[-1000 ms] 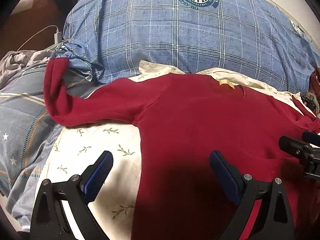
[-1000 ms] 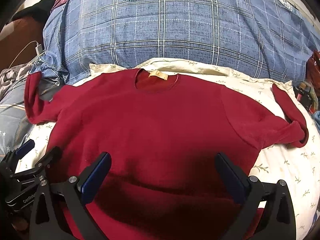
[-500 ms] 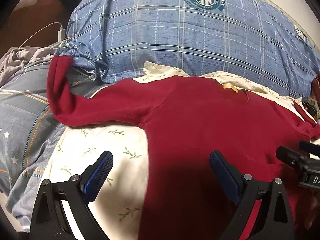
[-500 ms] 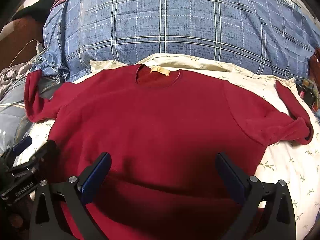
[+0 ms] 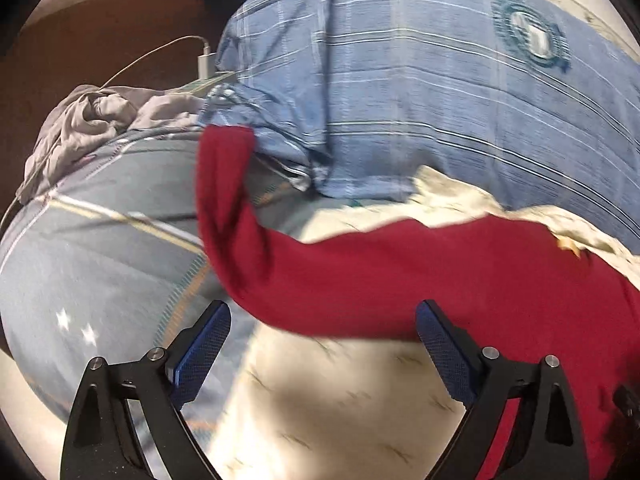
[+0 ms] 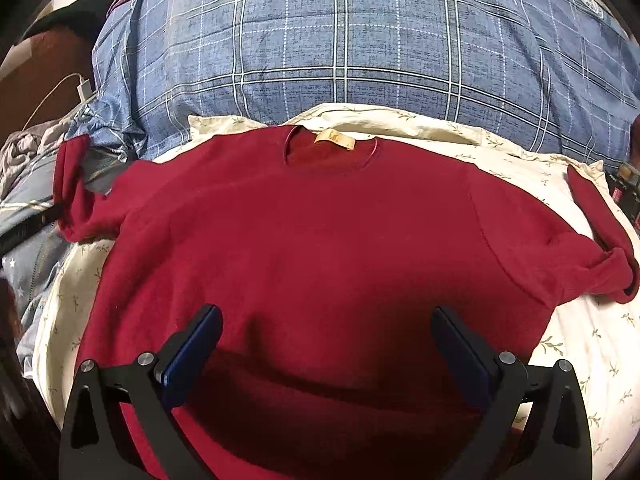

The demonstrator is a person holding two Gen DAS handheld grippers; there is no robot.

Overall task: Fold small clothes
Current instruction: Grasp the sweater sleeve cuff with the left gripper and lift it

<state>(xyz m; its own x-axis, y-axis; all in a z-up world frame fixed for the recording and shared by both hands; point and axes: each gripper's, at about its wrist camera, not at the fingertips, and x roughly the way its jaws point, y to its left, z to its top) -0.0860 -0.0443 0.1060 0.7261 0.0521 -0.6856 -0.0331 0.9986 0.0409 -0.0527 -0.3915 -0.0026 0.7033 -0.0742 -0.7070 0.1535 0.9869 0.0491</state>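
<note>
cream leaf-print bedsheet [image 6: 576, 344] carries the dark red knit long-sleeved sweater [image 6: 320, 240], spread flat and face up below a blue plaid quilt [image 6: 360, 60]; no fold made yet, both sleeves and body remain; left gripper [image 5: 320, 344] spread, empty, near the left sleeve [image 5: 224, 216]; right gripper [image 6: 326, 340] spread over the hem; right sleeve [image 6: 592, 240] doubled back

the sweater [image 6: 320, 240] is matt red knit cloth with a faintly fuzzy surface. the sheet [image 6: 580, 344] under it is smooth printed cotton-like cloth. the quilt [image 6: 360, 52] is woven plaid cloth, matt. each gripper [image 6: 326, 344] [image 5: 322, 344] is matt black plastic with bright metal screws and blue textured pads [image 5: 204, 344].
</note>
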